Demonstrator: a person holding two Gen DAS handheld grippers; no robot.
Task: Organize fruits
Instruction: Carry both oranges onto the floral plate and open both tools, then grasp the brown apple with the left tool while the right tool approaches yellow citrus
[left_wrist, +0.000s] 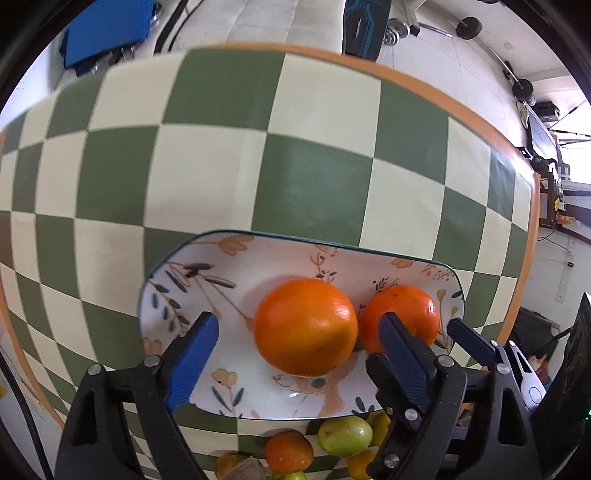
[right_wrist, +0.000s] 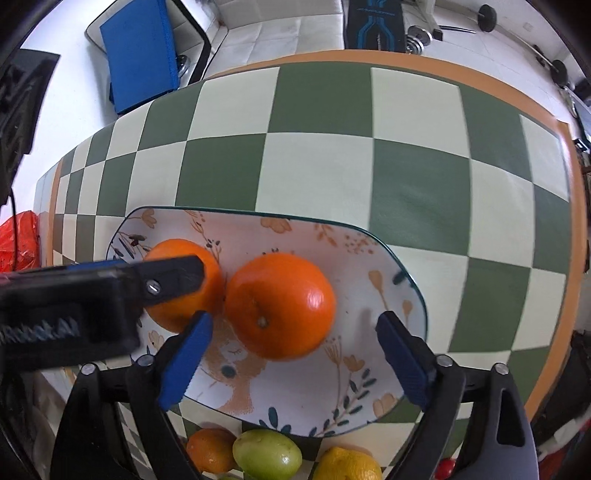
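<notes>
A floral plate (left_wrist: 192, 295) (right_wrist: 369, 387) lies on the green-and-cream checked table (left_wrist: 221, 166) (right_wrist: 332, 166) and holds two oranges side by side, touching. My left gripper (left_wrist: 299, 363) is open and hovers over the plate, with the left orange (left_wrist: 306, 325) (right_wrist: 177, 314) in the wide gap between its blue fingers, apart from both. My right gripper (right_wrist: 293, 363) is also open, with the right orange (right_wrist: 280, 306) (left_wrist: 406, 310) lying free between its fingers. The left gripper's black body hides part of the left orange in the right wrist view.
Several loose fruits lie at the plate's near edge: a small orange (left_wrist: 288, 452) (right_wrist: 210, 450), a green fruit (left_wrist: 345, 435) (right_wrist: 267, 458) and a yellow lemon (right_wrist: 349, 467). The table's orange border (right_wrist: 554, 295) runs close on the right. Beyond it are a blue pad (right_wrist: 140, 55) and dumbbells.
</notes>
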